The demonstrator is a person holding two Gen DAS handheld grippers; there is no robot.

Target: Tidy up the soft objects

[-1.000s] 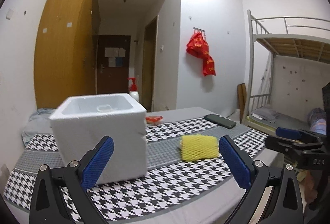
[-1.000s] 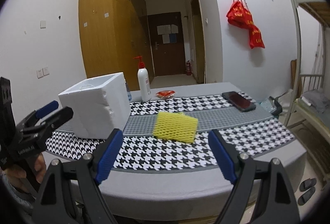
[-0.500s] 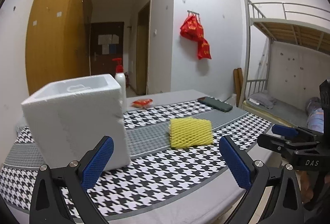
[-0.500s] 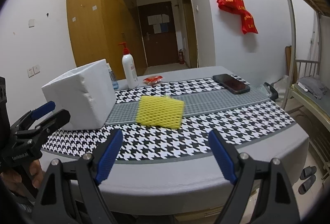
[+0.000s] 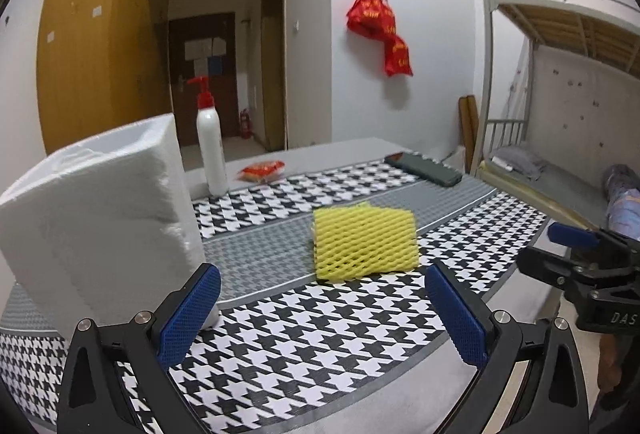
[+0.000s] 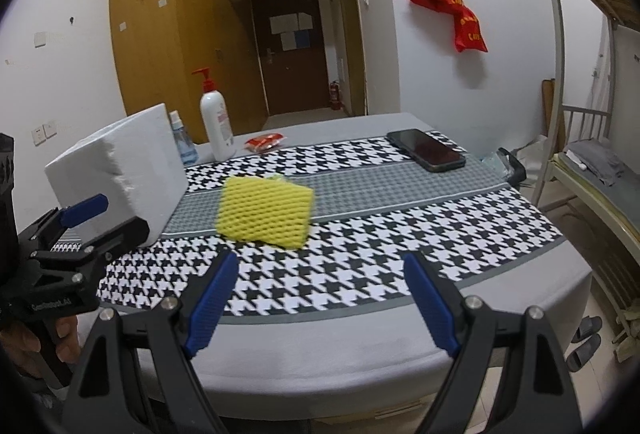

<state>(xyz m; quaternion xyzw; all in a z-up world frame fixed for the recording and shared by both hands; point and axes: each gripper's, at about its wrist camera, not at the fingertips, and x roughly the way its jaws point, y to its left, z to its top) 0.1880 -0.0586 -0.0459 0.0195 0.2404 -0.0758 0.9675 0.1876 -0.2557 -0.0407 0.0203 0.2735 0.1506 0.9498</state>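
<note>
Houndstooth cloth [image 6: 360, 234] covers table; yellow foam net [image 6: 264, 212] centre, white foam box [image 6: 120, 170] left. Left gripper [image 5: 320, 310], right gripper [image 6: 320, 298]: jaws wide, empty.

On the table [image 6: 360, 338], the foam net pad [image 6: 265, 211] lies mid-cloth with the foam box [image 6: 120, 170] to its left, the pump bottle [image 6: 216, 122] and a spray bottle [image 6: 182, 142] behind the box, the snack packet [image 6: 265, 142] behind the pad, and the phone [image 6: 426, 150] at far right.
</note>
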